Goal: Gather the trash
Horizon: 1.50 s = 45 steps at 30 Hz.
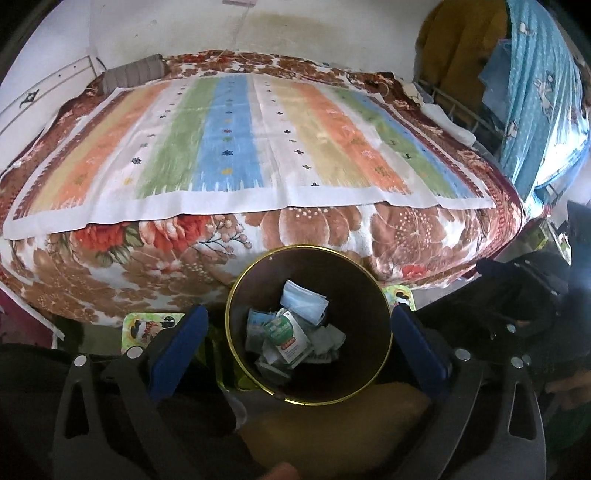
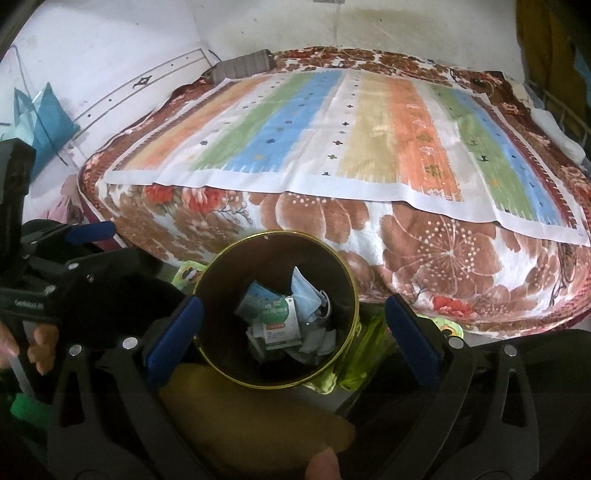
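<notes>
Nearest the lens in the left wrist view, the left gripper (image 1: 299,332) shows its two blue-padded fingers (image 1: 181,341) spread wide, with nothing between the pads. Between and below them stands a round bin (image 1: 369,295), dark inside with a gold rim, seen from above. The right wrist view gives the matching arrangement: the right gripper (image 2: 293,338) also has its jaws standing wide and empty, the bin (image 2: 221,295) lying below the gap. At the left edge of that view appears the left gripper's black body, gripped by a hand (image 2: 40,345).

Trash lies at the bottom of the bin: a crumpled blue face mask (image 1: 303,299), a white-and-green packet (image 1: 286,334) and grey paper scraps (image 1: 325,341). A yellow-green plastic bag (image 2: 364,350) sits on the floor touching the bin's outer wall.

Just beyond the bin rises the side of a bed, draped in a brown floral blanket (image 1: 406,236). A striped cloth (image 1: 236,147) in orange, green, blue and cream covers the top. A grey pillow (image 1: 129,72) rests at the far edge against the white wall (image 1: 295,26). Blue patterned fabric (image 1: 535,92) hangs at far right.
</notes>
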Each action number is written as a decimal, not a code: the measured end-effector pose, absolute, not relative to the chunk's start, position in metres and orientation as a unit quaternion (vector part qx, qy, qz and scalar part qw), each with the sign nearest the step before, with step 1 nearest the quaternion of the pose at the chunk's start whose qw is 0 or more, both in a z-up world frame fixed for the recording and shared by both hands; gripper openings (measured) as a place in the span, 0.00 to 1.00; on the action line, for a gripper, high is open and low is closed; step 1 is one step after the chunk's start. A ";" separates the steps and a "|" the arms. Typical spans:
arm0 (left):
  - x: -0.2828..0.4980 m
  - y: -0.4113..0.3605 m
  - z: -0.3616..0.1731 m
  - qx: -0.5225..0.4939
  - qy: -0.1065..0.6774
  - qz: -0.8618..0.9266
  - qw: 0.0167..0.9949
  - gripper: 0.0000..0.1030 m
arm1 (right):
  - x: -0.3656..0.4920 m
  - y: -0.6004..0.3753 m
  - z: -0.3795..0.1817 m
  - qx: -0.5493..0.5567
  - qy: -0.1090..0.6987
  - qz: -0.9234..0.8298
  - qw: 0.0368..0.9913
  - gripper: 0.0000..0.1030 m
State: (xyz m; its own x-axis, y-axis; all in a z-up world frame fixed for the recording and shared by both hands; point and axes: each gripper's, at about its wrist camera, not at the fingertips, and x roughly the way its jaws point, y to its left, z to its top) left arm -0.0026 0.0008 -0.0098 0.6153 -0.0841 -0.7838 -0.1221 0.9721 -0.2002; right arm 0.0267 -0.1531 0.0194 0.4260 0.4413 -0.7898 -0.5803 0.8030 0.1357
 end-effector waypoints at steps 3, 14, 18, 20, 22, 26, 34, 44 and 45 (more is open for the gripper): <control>-0.002 0.001 -0.012 -0.118 0.441 0.012 0.889 0.94 | 0.027 -0.152 0.018 -0.077 0.442 0.306 0.840 0.91; -0.001 0.002 -0.016 -0.128 0.448 0.016 0.885 0.94 | 0.026 -0.150 0.017 -0.071 0.443 0.313 0.837 0.92; 0.000 0.003 -0.016 -0.132 0.449 0.016 0.883 0.94 | 0.026 -0.150 0.017 -0.067 0.443 0.315 0.837 0.92; 0.000 0.003 -0.016 -0.131 0.451 0.017 0.883 0.94 | 0.026 -0.149 0.017 -0.066 0.442 0.316 0.837 0.91; 0.000 0.003 -0.016 -0.132 0.450 0.017 0.883 0.94 | 0.026 -0.149 0.017 -0.066 0.442 0.316 0.837 0.91; 0.000 0.002 -0.017 -0.134 0.451 0.019 0.882 0.94 | 0.026 -0.148 0.018 -0.065 0.440 0.317 0.838 0.92; 0.000 0.002 -0.018 -0.133 0.451 0.017 0.882 0.94 | 0.025 -0.149 0.017 -0.065 0.440 0.317 0.838 0.91; 0.000 0.001 -0.018 -0.133 0.452 0.018 0.882 0.94 | 0.025 -0.149 0.018 -0.063 0.440 0.317 0.838 0.92; 0.000 0.001 -0.018 -0.133 0.452 0.018 0.882 0.94 | 0.025 -0.149 0.018 -0.063 0.440 0.318 0.837 0.92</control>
